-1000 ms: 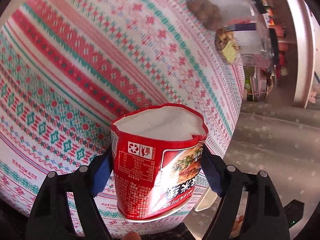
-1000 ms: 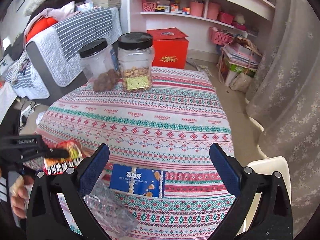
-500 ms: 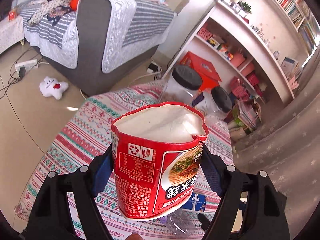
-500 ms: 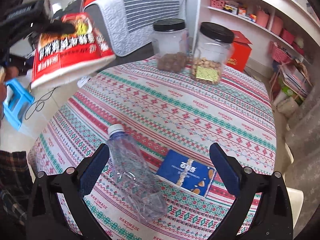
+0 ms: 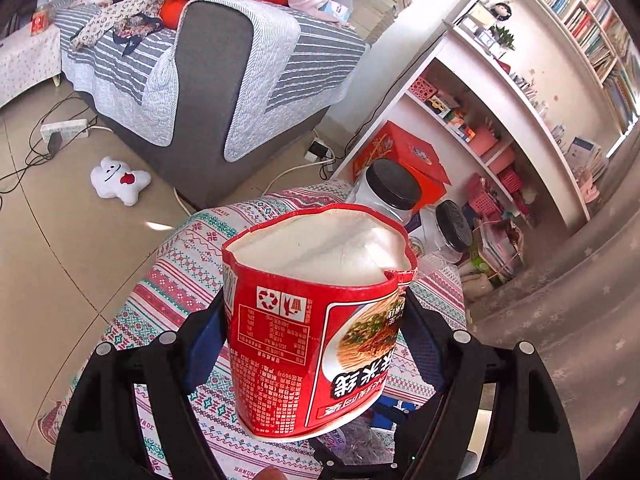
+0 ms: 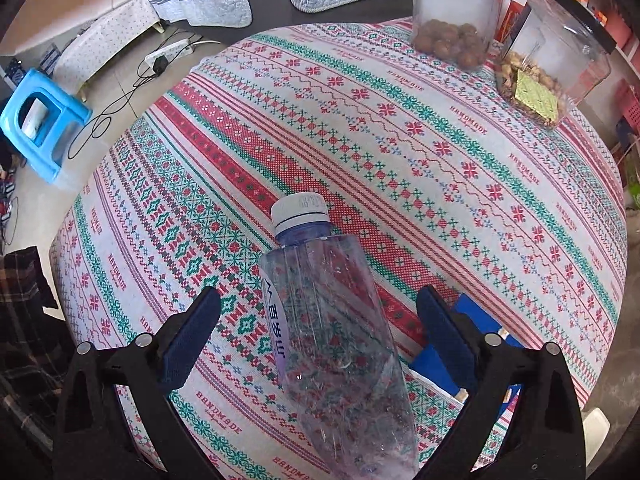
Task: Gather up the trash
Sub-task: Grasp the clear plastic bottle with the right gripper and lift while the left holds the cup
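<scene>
Two tongs: we report on both, left and right.
Left tongs (image 5: 316, 336): pinching the noodle cup (image 5: 316, 320) by its crushed red wall, mouth away from the camera, held in the air above the near edge of the tabletop (image 5: 180, 264).
Right tongs (image 6: 318, 320): spread wide, one pad on each side of the bottle (image 6: 332, 328), neither touching it.
Bottle: clear, empty, capped, lying on its side near the front edge of the tabletop, cap pointing toward the centre; blue packet (image 6: 472, 344) just beside it on the right.
Change since half a second ago: we find the right tongs lower and closer, the bottle now between the pads rather than ahead of them.
Change, left: cup grip the same; view barely shifted.
Meaning: we judge one item secured, a second lined up for grasping.
Other items: two jars (image 6: 456, 8) at the far edge, not trash in our judgement.
</scene>
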The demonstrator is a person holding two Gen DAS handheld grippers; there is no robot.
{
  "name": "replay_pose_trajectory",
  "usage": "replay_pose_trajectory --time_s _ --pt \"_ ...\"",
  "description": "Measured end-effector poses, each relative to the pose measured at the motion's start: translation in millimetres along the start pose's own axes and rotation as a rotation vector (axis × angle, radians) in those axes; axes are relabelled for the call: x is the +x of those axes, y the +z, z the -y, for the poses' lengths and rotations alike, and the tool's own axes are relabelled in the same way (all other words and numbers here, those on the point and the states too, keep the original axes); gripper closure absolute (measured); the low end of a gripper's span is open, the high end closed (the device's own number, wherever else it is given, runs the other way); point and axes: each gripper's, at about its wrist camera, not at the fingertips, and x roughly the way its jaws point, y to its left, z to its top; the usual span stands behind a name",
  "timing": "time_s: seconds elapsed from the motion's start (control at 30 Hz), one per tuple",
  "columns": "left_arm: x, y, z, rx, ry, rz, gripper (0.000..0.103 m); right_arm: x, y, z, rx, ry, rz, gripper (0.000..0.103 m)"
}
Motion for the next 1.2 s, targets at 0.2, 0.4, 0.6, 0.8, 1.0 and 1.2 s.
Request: replay_pose_trajectory --time_s 0.2,0.4,0.6,0.8,1.0,1.2 --pt "4.8 3.0 -9.8 0.013 0.033 -0.011 0.026 3.9 13.6 2.1 0.075 0.025 0.008 0.046" --pt "6.9 8.1 -21.3 -0.003 0.068 0.002 0.026 -29.8 29.4 23.0 0.234 0.055 0.160 0.046" --pt "6.1 9.4 -22.4 0.012 0.086 0.024 0.026 -74.7 34.2 50.8 0.382 0.066 0.369 0.046" --pt "6.1 8.9 -19.0 0.020 0.083 0.041 0.026 -110.5 30.0 64.5 0.456 0.011 0.540 0.047" --pt "8.0 5.9 -7.3 0.049 0.082 0.052 0.026 -136.8 21.1 75.7 0.509 -0.041 0.646 0.047" --pt "10.3 5.0 4.1 0.058 0.059 0.053 0.026 -153.3 10.3 84.8 0.539 -0.072 0.699 0.047"
